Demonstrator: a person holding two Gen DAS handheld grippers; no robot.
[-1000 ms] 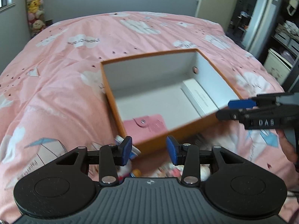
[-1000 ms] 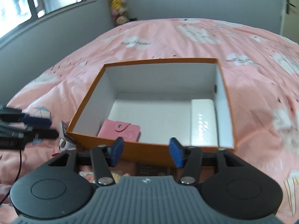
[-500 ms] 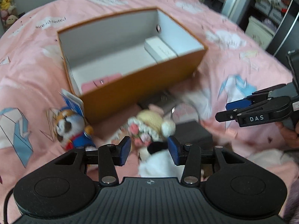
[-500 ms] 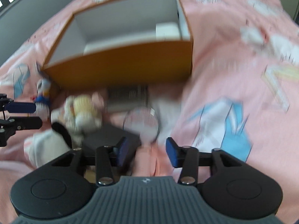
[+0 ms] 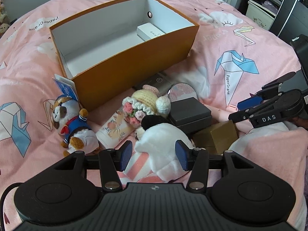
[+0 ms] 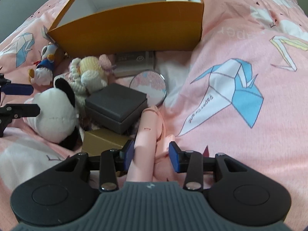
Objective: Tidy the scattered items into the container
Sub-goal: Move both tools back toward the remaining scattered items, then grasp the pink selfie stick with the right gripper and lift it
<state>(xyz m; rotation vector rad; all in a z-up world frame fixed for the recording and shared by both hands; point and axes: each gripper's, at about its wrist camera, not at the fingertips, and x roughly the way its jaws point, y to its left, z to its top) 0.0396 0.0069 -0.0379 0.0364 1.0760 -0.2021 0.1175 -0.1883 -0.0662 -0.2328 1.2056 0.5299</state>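
Pick-up stage, both hands at once. The left gripper point(image 5: 152, 156) hung over the white plush toy point(image 5: 163, 140), jaws apart w/ the toy's body between them, pads not pressing; they'd just been opening wider. The right gripper point(image 6: 151, 156) straddled the pink tube point(image 6: 145, 144), jaws also apart after just closing in: one pad at or v. near the tube's side, the other w/ a clear gap.

The orange box point(image 5: 134, 61) sat further up the bed point(image 5: 250, 44), open top, a white packet point(image 5: 151, 30) already in its far corner. The rest of the clutter lay along the box's near wall: dog toy point(image 5: 71, 119), crochet doll point(image 5: 146, 104), round mirror point(image 6: 148, 87), dark box point(image 6: 115, 104), gold box point(image 5: 217, 136).

The tube lay flat, long axis running from the gripper toward the box, far end by the mirror's rim. Next, I'd guess: both sets of jaws squeeze shut, lift clear of the pile, carry over the box's near wall. Tube prob. needs to go in lengthways.
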